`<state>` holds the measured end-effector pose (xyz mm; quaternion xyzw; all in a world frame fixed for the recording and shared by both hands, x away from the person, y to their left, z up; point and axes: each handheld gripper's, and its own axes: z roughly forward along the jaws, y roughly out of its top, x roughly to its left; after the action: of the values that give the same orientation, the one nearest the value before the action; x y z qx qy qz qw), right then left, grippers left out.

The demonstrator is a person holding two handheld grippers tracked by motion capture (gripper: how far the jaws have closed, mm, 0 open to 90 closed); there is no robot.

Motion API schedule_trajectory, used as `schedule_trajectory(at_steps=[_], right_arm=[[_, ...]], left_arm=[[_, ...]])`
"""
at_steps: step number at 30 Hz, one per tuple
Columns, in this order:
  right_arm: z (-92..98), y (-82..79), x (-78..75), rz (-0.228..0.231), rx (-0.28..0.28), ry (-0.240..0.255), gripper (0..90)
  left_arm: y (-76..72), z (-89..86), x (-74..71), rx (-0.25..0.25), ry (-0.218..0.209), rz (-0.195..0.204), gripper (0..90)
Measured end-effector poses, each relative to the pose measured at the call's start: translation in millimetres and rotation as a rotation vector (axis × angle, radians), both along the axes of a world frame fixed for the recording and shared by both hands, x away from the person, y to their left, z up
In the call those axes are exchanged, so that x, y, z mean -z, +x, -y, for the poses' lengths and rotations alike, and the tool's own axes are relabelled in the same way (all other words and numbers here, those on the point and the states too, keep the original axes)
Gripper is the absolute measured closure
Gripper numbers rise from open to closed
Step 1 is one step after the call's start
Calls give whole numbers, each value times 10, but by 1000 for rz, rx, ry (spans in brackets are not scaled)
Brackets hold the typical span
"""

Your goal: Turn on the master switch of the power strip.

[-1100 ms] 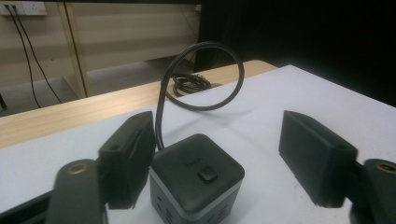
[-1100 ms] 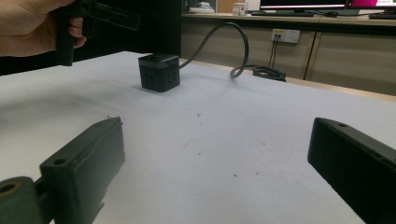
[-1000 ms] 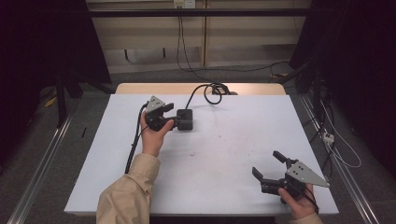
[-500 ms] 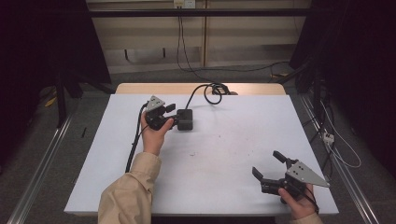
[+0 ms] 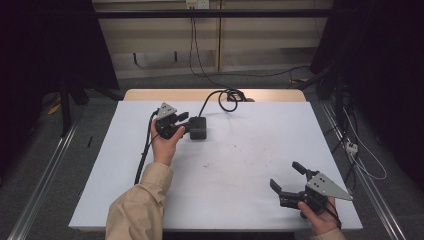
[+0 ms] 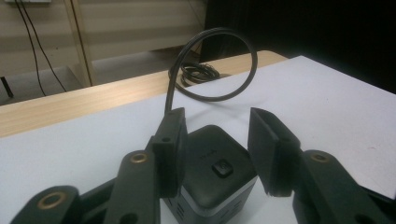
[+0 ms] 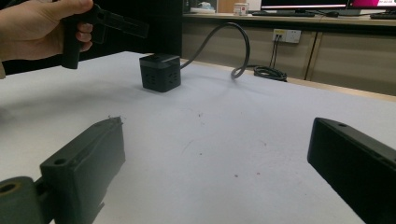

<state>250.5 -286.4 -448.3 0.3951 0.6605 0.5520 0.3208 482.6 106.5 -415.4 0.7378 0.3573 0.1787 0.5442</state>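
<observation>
A black cube-shaped power socket [image 5: 198, 128] [image 6: 217, 177] [image 7: 160, 72] stands on the white table top [image 5: 240, 165], left of the middle toward the back. Its thick black cable [image 5: 220, 97] [image 6: 243, 60] loops back to a coil at the far edge. A hand in a tan sleeve holds my left gripper [image 5: 186, 125] [image 6: 218, 116] [image 7: 135, 28] at the cube's left side. Its jaws have just been closing, with the cube's near end between and below them. A gap still shows at one pad, so the gripper counts as open. My right gripper [image 5: 284, 174] [image 7: 215, 135] rests open and empty near the front right corner.
A wooden strip [image 5: 150, 94] borders the table's far edge, where the cable coil [image 5: 232, 95] lies. The left gripper's own cable [image 5: 145, 155] trails down the left of the table. Metal rails and cables run along the floor on both sides.
The left gripper's jaws have drawn closer together around the cube. Both hands have stayed in place.
</observation>
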Motion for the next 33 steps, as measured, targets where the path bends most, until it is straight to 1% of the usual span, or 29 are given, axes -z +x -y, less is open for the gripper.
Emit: schedule_trajectory(at_steps=[1, 2, 8, 9, 12, 15, 20, 22, 24, 29, 30, 33], right_arm=[[1, 0, 0, 0, 0, 0, 35], [1, 0, 0, 0, 1, 1, 35], [5, 2, 0, 1, 2, 2, 35], [3, 3, 0, 1, 1, 2, 35], [1, 4, 0, 0, 1, 2, 35], [1, 4, 0, 1, 1, 2, 35], [4, 4, 0, 1, 3, 2, 35], [4, 4, -1, 2, 3, 2, 35], [4, 5, 0, 2, 3, 2, 35], [5, 5, 0, 1, 3, 3, 35], [6, 4, 0, 1, 3, 2, 35], [6, 3, -1, 1, 3, 2, 35]], left_arm=[[2, 1, 3, 2, 2, -2, 606], [4, 1, 6, 4, 6, -2, 643], [9, 7, 17, 5, 7, -9, 665], [10, 8, 19, 9, 8, -11, 690], [14, 10, 26, 10, 23, -14, 695], [21, 12, 36, 12, 24, -16, 698], [29, 21, 48, 13, 29, -18, 736], [33, 28, 49, 16, 27, -22, 737], [38, 35, 44, 22, 36, -21, 749], [48, 51, 23, 28, 24, -28, 774], [49, 54, 23, 27, 24, -31, 790], [53, 65, 28, 32, 29, -38, 801]])
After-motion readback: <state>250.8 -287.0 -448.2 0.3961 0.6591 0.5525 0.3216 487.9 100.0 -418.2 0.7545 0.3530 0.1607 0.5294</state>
